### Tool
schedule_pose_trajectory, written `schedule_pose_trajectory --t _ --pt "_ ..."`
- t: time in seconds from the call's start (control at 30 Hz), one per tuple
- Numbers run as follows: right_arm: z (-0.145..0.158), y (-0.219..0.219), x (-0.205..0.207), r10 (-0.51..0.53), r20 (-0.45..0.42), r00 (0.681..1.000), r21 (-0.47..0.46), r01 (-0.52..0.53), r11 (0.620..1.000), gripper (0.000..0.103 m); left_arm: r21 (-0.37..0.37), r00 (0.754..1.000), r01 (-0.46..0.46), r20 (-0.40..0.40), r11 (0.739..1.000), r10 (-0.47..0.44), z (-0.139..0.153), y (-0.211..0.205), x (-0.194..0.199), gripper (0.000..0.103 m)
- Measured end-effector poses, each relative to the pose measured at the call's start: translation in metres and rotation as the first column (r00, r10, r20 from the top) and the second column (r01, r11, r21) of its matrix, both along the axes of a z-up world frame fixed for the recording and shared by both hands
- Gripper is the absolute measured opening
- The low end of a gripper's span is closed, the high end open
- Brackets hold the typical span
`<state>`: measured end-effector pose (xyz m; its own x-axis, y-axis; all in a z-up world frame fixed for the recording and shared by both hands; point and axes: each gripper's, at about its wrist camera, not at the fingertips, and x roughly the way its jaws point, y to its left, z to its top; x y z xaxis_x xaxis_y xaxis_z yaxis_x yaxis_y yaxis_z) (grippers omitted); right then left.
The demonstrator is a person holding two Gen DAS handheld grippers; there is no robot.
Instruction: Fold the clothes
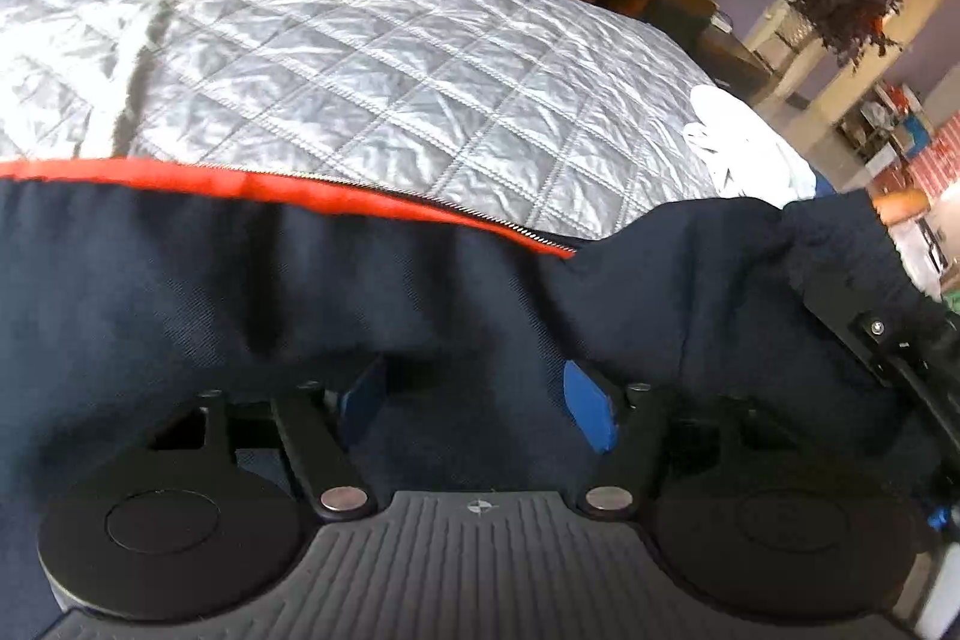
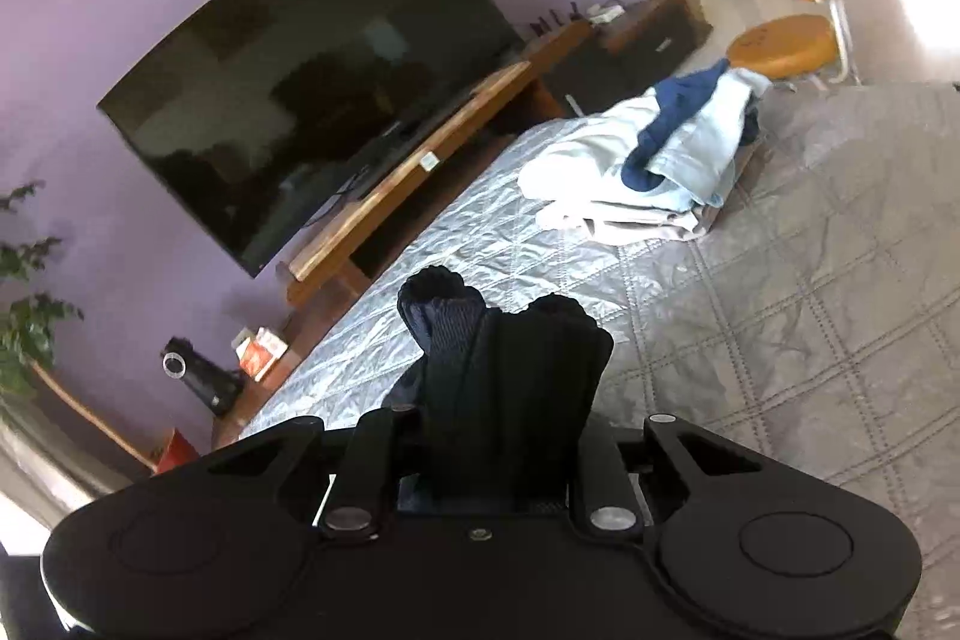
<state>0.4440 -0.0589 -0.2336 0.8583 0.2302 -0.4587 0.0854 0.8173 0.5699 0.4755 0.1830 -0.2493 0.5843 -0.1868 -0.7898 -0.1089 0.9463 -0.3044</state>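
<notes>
A dark navy garment (image 1: 300,292) with a red zip edge (image 1: 252,184) hangs across the left wrist view, above the grey quilted bed (image 1: 360,88). My left gripper (image 1: 480,394) sits under the cloth; its blue pads (image 1: 591,412) stand apart with cloth draped over them, so its grip is unclear. In the right wrist view my right gripper (image 2: 501,340) is shut on a bunched fold of the same dark garment (image 2: 510,376), held above the bed (image 2: 780,310). The other gripper's black frame (image 1: 882,334) shows at the left wrist view's right edge.
A pile of pale and blue clothes (image 2: 672,172) lies at the bed's far end, also seen white in the left wrist view (image 1: 744,148). A TV (image 2: 324,82) on a wooden stand (image 2: 420,184) runs along the bed. An orange stool (image 2: 780,43) stands beyond.
</notes>
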Motion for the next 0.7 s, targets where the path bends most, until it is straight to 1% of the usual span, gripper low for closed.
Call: schedule_pose_trajectory --t 0.07,0.1,0.13,0.23,0.27,0.37,0.43,0.5,0.53,0.6,0.7 --pt "0.004 0.008 -0.002 0.042 0.028 0.999 -0.062 -0.041 0.997 0.018 0.048 1.0 0.009 0.011 0.999 -0.009 0.0 -0.006 0.001 0.07" --pt "0.007 0.012 -0.002 0.07 0.043 0.997 -0.092 -0.065 0.994 0.018 0.077 1.0 0.006 0.021 0.997 -0.008 0.001 -0.009 0.0 0.066" --pt "0.01 0.017 -0.003 0.097 0.061 0.993 -0.126 -0.089 0.988 0.018 0.104 0.999 -0.003 0.038 0.995 -0.001 0.002 -0.011 0.0 0.065" --pt "0.02 0.035 -0.007 0.17 0.116 0.979 -0.207 -0.144 0.968 0.018 0.133 0.997 -0.029 0.069 0.991 0.02 0.009 -0.009 -0.001 0.066" --pt "0.023 0.039 -0.009 0.193 0.133 0.972 -0.227 -0.16 0.961 0.018 0.13 0.997 -0.032 0.071 0.991 0.023 0.01 -0.007 0.0 0.067" --pt "0.03 0.055 -0.015 0.261 0.172 0.95 -0.286 -0.205 0.936 0.02 0.075 0.998 -0.041 0.048 0.996 0.037 0.01 0.004 0.002 0.068" --pt "0.032 0.064 -0.017 0.301 0.179 0.937 -0.302 -0.239 0.923 0.021 -0.009 0.997 -0.072 0.017 0.997 0.072 0.009 0.017 0.003 0.068" --pt "0.033 0.069 -0.016 0.323 0.178 0.929 -0.297 -0.262 0.918 0.022 -0.106 0.994 -0.111 -0.018 0.988 0.11 0.008 0.035 0.004 0.068" --pt "0.033 0.072 -0.015 0.332 0.178 0.927 -0.299 -0.27 0.915 0.022 -0.135 0.991 -0.137 -0.026 0.981 0.135 0.01 0.045 0.003 0.068" --pt "0.033 0.079 -0.014 0.353 0.167 0.92 -0.305 -0.292 0.906 0.022 -0.157 0.983 -0.183 -0.025 0.971 0.181 0.015 0.065 0.003 0.072" --pt "0.03 0.095 -0.01 0.394 0.134 0.909 -0.324 -0.336 0.884 0.022 -0.157 0.969 -0.245 -0.016 0.957 0.246 0.021 0.091 -0.001 0.073"
